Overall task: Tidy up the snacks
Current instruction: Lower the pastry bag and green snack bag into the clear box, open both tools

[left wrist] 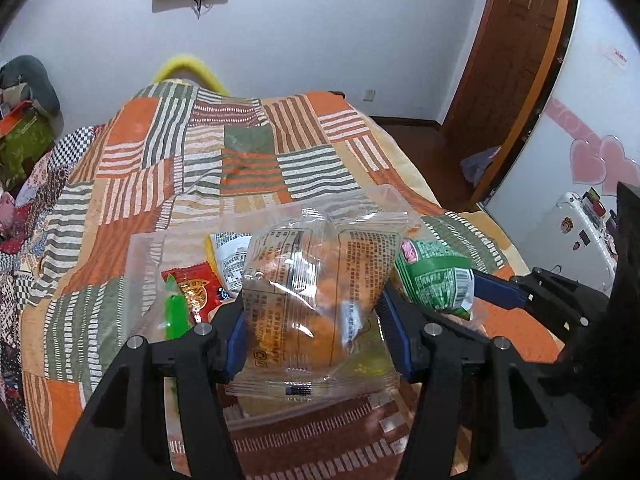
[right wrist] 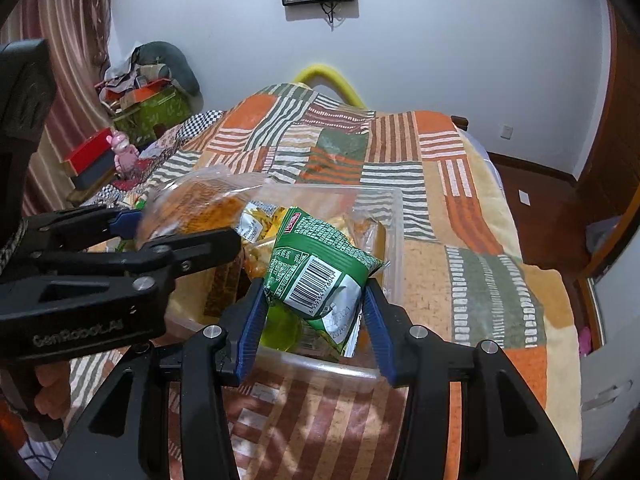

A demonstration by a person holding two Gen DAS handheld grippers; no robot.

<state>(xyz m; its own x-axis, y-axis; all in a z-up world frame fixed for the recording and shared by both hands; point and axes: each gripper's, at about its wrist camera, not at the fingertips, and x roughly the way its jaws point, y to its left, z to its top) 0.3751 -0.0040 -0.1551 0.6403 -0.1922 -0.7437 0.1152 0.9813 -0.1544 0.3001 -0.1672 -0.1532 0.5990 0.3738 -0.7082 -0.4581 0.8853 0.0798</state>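
My left gripper (left wrist: 314,340) is shut on a clear packet of orange snacks (left wrist: 308,292) and holds it over a clear plastic bin (left wrist: 144,264) on the bed. My right gripper (right wrist: 316,320) is shut on a green snack packet (right wrist: 320,272), also above the bin (right wrist: 394,232). The green packet (left wrist: 436,276) and right gripper show at the right of the left wrist view. The left gripper with its orange packet (right wrist: 192,208) shows at the left of the right wrist view. A red packet (left wrist: 196,288), a green item (left wrist: 176,312) and a yellow-white packet (left wrist: 228,260) lie in the bin.
The bin rests on a striped patchwork blanket (left wrist: 248,152) covering the bed. Boxes and clutter (right wrist: 140,108) stand at the bed's left side, with a pink toy (right wrist: 124,152). A wooden door (left wrist: 512,52) and a white appliance (left wrist: 576,236) are to the right.
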